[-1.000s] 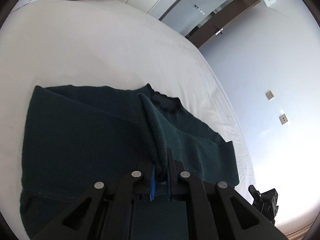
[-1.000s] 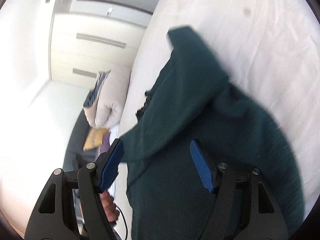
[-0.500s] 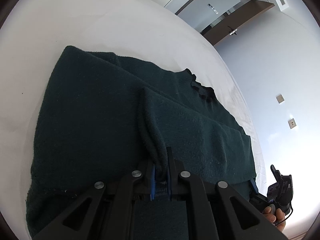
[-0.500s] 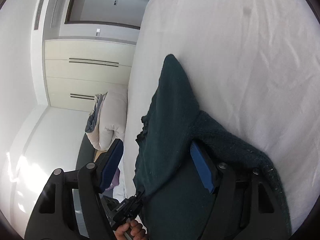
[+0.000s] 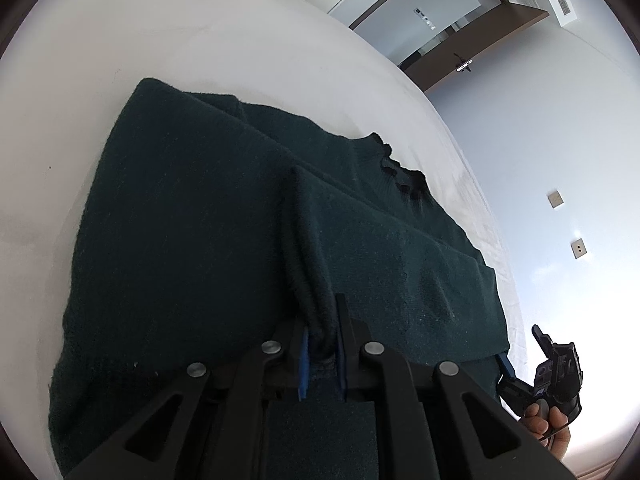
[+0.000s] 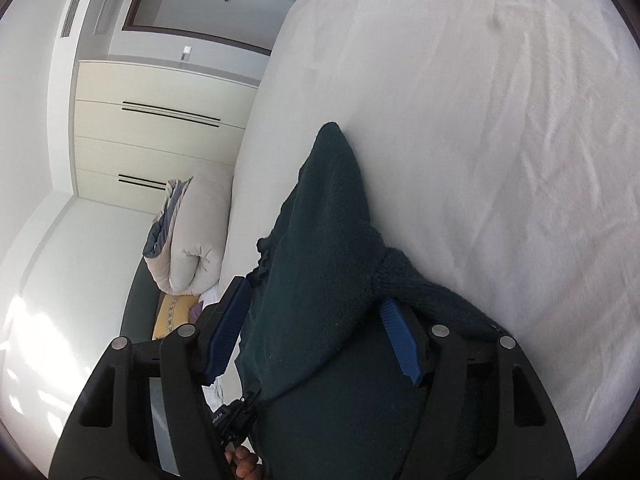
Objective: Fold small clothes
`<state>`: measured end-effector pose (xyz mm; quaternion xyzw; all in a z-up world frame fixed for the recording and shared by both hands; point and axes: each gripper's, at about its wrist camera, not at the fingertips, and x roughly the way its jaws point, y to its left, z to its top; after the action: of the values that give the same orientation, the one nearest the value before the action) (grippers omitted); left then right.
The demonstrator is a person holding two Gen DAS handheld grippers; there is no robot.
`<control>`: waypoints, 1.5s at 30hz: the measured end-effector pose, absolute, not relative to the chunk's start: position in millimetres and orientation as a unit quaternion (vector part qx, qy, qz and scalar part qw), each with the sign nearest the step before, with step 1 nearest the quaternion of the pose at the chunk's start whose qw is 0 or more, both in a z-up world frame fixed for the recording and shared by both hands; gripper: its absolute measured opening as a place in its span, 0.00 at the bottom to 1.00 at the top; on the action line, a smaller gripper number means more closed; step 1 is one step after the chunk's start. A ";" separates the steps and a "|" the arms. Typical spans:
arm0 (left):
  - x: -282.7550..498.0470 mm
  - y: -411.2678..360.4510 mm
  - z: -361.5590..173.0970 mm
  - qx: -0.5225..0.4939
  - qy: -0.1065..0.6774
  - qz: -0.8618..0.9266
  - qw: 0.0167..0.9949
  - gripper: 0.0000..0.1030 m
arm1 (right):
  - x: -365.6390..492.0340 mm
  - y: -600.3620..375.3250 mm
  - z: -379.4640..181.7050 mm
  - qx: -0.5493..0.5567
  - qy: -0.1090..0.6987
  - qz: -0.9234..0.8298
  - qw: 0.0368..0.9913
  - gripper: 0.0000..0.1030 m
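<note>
Lowered since a second ago, the dark green knitted sweater (image 5: 224,248) now lies flatter on the white, softly creased bedsheet (image 5: 192,52), spreading ahead of both tongs. Its fuzzy folded edge forms a thick ridge pinched between the blue pads of the left gripper (image 5: 321,360), whose jaws are beginning to part. The right gripper (image 6: 316,344) stands released, jaws narrowing, with woolly fabric between them, untouched by either ribbed pad.
</note>
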<state>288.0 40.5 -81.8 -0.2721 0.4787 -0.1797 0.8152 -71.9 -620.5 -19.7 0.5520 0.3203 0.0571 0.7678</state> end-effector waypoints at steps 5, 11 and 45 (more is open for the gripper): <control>270.6 44.8 -55.9 -0.237 0.467 -0.150 0.839 0.53 | -92.8 -610.4 11.9 0.533 0.338 0.077 0.772 0.64; 266.3 27.6 -34.8 -0.167 0.425 -0.123 0.881 0.59 | -62.7 -610.8 50.0 0.481 0.336 0.110 0.802 0.64; 57.0 109.6 -42.0 -0.186 0.468 -0.118 0.856 0.88 | -260.9 -620.8 37.3 0.376 0.392 0.085 0.835 0.63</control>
<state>57.0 109.6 -42.0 -0.1865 0.4676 -0.1178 0.8560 -260.9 -620.8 37.3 0.3763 0.3925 0.0850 0.8349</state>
